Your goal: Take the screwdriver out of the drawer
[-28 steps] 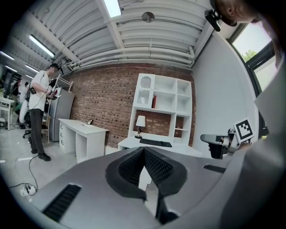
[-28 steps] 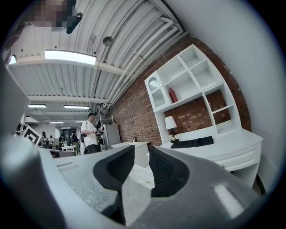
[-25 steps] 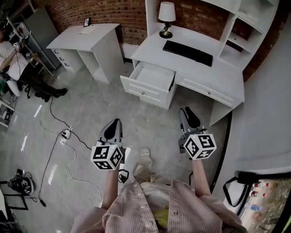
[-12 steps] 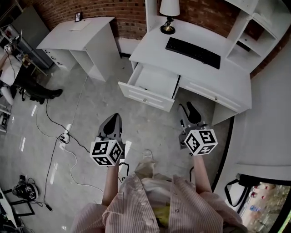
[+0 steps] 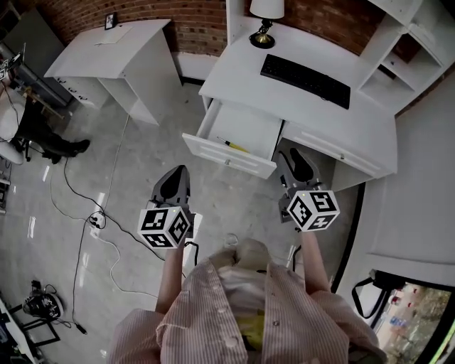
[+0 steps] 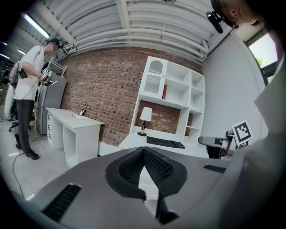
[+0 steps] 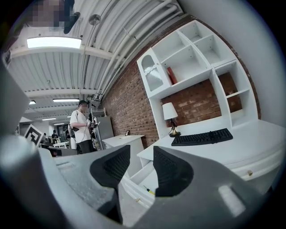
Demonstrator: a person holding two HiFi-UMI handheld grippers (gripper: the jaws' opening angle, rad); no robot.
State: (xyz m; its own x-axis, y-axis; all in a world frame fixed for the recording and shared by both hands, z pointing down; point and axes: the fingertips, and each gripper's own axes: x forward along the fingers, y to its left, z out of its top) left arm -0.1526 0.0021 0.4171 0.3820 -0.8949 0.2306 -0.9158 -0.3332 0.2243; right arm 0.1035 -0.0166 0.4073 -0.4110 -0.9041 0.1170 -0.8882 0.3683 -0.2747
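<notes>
A thin yellow-handled screwdriver point(image 5: 233, 145) lies inside the open white drawer point(image 5: 229, 159) of the desk point(image 5: 306, 106). In the right gripper view the screwdriver point(image 7: 149, 191) shows low in the drawer point(image 7: 132, 193), below the gap between the jaws. My right gripper point(image 5: 291, 155) hangs in the air just right of the drawer front, open, with nothing between its pads point(image 7: 115, 166). My left gripper point(image 5: 178, 171) hovers over the floor in front of the drawer and left of it, its jaws meeting at the tips point(image 6: 143, 150) with nothing in them.
On the desk are a black keyboard point(image 5: 304, 71) and a lamp point(image 5: 265, 20), with white shelves point(image 6: 172, 96) above. A second white desk point(image 5: 114, 53) stands to the left. Cables point(image 5: 89, 217) trail on the floor. A person point(image 6: 27, 91) stands far left.
Both grippers and the head view have come closer to the desk. The drawer now sits nearer to them, and the screwdriver inside it has come into sight.
</notes>
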